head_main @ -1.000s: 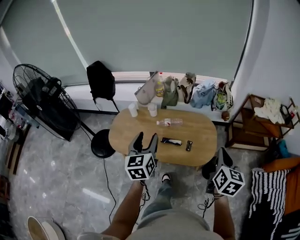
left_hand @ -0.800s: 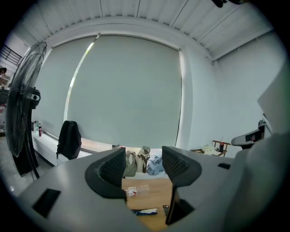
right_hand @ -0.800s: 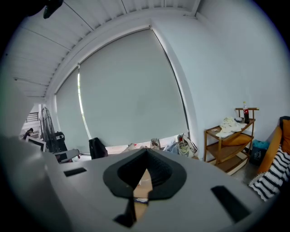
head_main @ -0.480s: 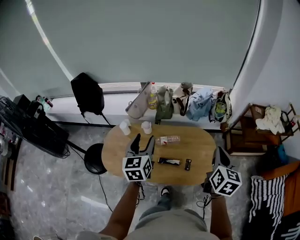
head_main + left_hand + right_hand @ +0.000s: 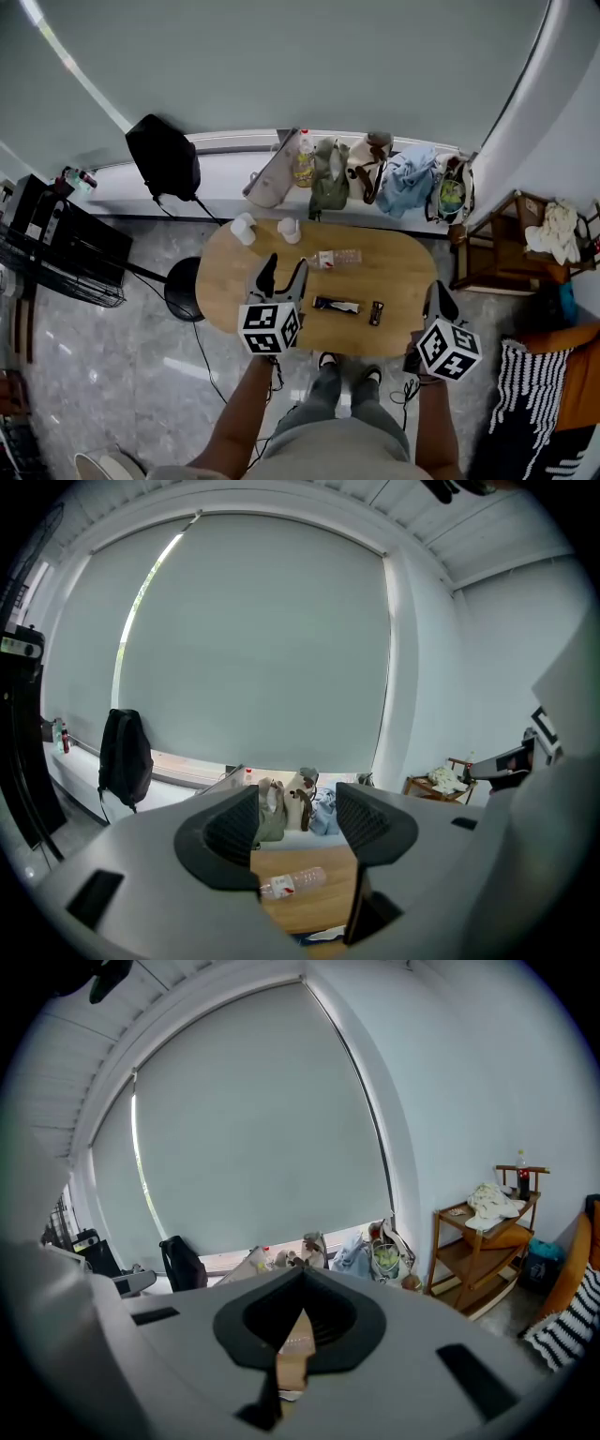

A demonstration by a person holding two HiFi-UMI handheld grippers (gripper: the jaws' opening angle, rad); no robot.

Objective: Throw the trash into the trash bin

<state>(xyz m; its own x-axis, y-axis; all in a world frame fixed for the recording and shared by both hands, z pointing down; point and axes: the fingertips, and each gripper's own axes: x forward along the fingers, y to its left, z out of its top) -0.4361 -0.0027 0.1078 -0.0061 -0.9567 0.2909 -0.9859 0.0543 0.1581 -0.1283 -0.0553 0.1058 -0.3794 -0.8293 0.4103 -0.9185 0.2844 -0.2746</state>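
The bottle [image 5: 336, 258] lies on its side on the table [image 5: 412, 272], near the far edge and about midway along it. Nearer to me, around the middle of the table, a dark wrapper [image 5: 337, 305] lies flat, and a small dark piece [image 5: 377, 313] sits just to its right, apart from it. None of this trash is in my grip.

My left gripper [image 5: 283, 274] hangs over the near left part of the table, pointing toward the far edge. Its fingers [image 5: 234, 832] are spread with nothing between them. In the left gripper view the bottle [image 5: 293, 881] shows through the gap, lying on the wood well beyond the tips.

My right gripper [image 5: 437, 300] is off the table's right end, over the floor [image 5: 112, 356]. In the right gripper view its fingers [image 5: 342, 1321] are pressed together at the tips and grasp nothing. Only a thin sliver of table shows below where they meet.

2 cups [image 5: 243, 228] stand at the far left edge of the table. Behind the table a ledge [image 5: 225, 142] carries a row of bags [image 5: 330, 183], with a black backpack [image 5: 164, 155] at its left end. A black stool [image 5: 183, 289] stands by the table's left end, and a wooden shelf [image 5: 487, 253] stands to the right of the table.
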